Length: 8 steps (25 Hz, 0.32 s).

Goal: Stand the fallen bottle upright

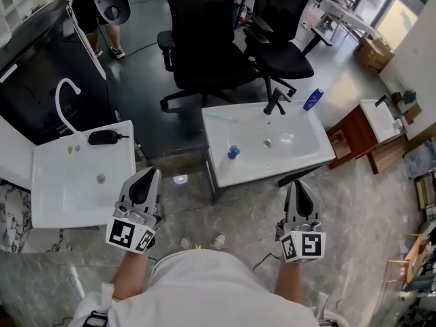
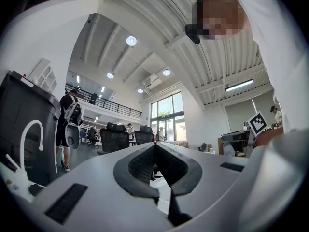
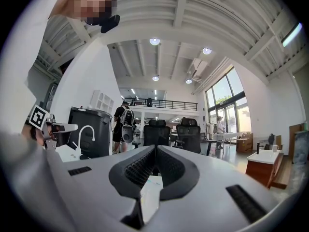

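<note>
On the white sink surface (image 1: 300, 148) ahead, a small blue bottle (image 1: 233, 152) is sitting near the front left edge and a taller blue bottle (image 1: 313, 99) at the back right corner. Whether either is lying down or standing is not showing clearly. Left tongs (image 1: 151, 176) and right tongs (image 1: 298, 185) are hovering level, both closed and empty, well short of that surface.

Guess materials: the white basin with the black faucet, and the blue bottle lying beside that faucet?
Basin: looks like glazed ceramic, smooth glossy white with soft highlights; cast resin is possible.
Blue bottle: probably plastic, uniform saturated blue; too small to be sure.
</note>
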{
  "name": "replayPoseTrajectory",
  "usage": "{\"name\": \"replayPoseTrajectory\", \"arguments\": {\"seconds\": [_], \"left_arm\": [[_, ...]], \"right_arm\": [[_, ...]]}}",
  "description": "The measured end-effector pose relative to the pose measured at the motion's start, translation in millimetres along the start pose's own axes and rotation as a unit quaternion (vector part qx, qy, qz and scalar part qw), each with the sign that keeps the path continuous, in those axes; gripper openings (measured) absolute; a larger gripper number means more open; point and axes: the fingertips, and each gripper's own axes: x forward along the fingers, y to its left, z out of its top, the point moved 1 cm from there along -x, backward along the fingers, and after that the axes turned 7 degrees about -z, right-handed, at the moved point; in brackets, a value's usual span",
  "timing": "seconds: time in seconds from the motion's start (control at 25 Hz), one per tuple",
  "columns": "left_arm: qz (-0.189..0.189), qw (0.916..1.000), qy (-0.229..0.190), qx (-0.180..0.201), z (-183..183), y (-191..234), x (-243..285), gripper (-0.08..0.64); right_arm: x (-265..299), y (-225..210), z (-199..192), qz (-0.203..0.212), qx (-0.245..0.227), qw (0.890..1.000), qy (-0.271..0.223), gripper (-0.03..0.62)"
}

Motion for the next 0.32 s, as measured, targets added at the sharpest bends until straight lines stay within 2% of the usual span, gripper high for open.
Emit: {"name": "replayPoseTrajectory", "arguments": {"seconds": [0.32], "left_arm": [[-0.004, 1.0000, -0.001, -0.004, -2.8, -2.5, 2.9, 0.018]], "right_arm": [[2.3, -1.6, -0.6, -0.002, 0.003, 1.000, -0.005, 0.043]]}}
